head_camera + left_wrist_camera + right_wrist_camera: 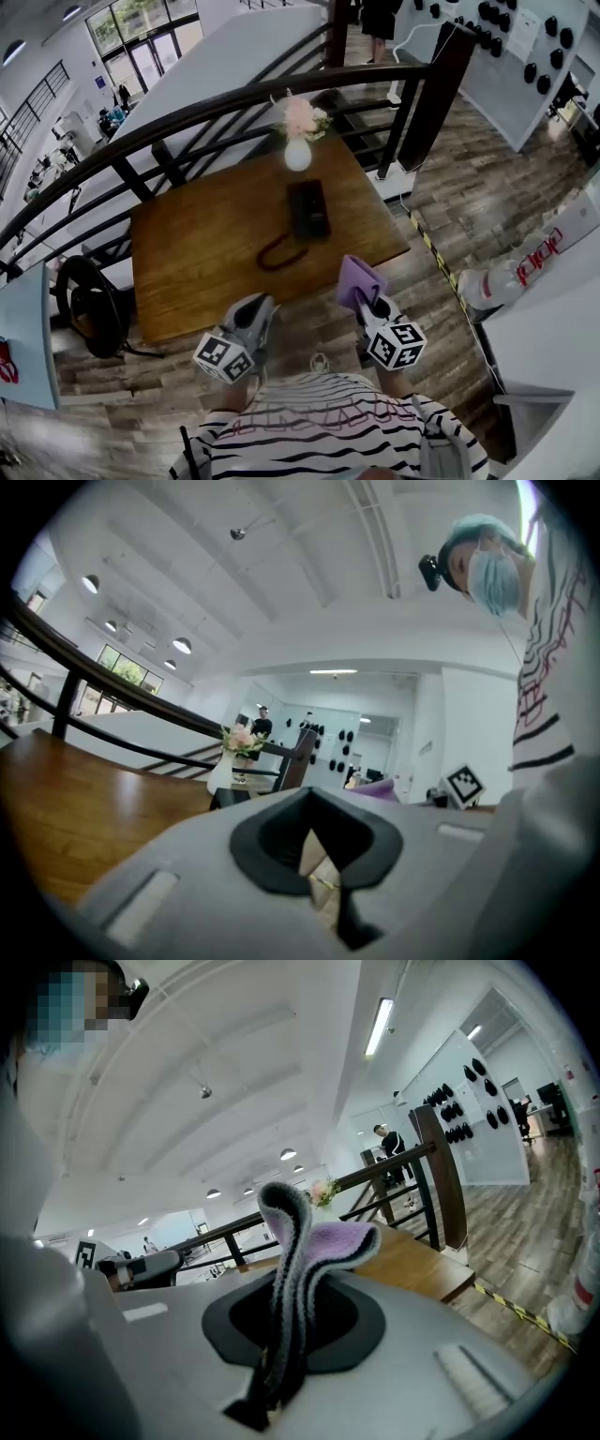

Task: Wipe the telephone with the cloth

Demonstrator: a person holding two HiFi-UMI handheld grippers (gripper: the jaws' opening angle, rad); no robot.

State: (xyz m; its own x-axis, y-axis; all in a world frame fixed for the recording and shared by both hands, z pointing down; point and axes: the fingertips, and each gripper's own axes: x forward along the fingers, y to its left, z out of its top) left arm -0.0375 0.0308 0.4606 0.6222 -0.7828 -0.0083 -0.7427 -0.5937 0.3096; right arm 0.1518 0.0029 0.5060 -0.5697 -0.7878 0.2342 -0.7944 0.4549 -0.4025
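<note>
Jaws of the right gripper [366, 300] pinch the lilac cloth [323, 1241] — folded, dark-edged — those of the left gripper [265, 305] pressed together.

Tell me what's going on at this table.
A person holds two grippers just short of the wooden table. The right gripper has its jaws shut on a purple cloth. The left gripper has its jaws together on nothing. The black telephone lies untouched on the table, in front of a vase of flowers, so wiping hasn't started.
</note>
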